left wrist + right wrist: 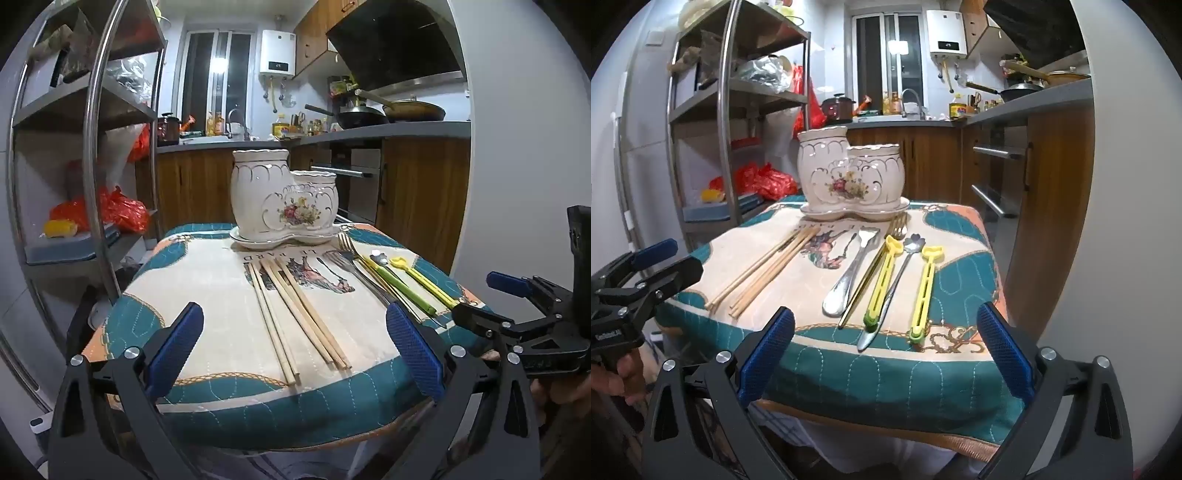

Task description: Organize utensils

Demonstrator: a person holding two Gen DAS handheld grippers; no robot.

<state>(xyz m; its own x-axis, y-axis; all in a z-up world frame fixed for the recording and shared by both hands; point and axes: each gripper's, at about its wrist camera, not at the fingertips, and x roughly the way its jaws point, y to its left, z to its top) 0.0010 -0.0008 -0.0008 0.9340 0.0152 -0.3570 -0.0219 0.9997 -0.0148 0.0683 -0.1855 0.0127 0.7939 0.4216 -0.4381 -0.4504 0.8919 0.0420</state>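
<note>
The left tongs (295,350) stand wide open above the near edge of the cloth-covered worktop (207,280), nothing between the blue pads (177,347). Ahead lie wooden chopsticks (295,314) in a loose bundle. To their right lie forks (347,254) and yellow-green utensils (410,284). A white floral ceramic holder (284,195) stands at the far edge. The right tongs (480,295) enter from the right, also open

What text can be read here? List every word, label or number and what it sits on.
"LE PARD", upside down from this side: printed on the cloth, in front of the holder.
Display on the water heater: lit, too small to read.
White lettering on the left gripper body: too blurred to read.
Labels on the bottles by the sink: too small to read.
</note>
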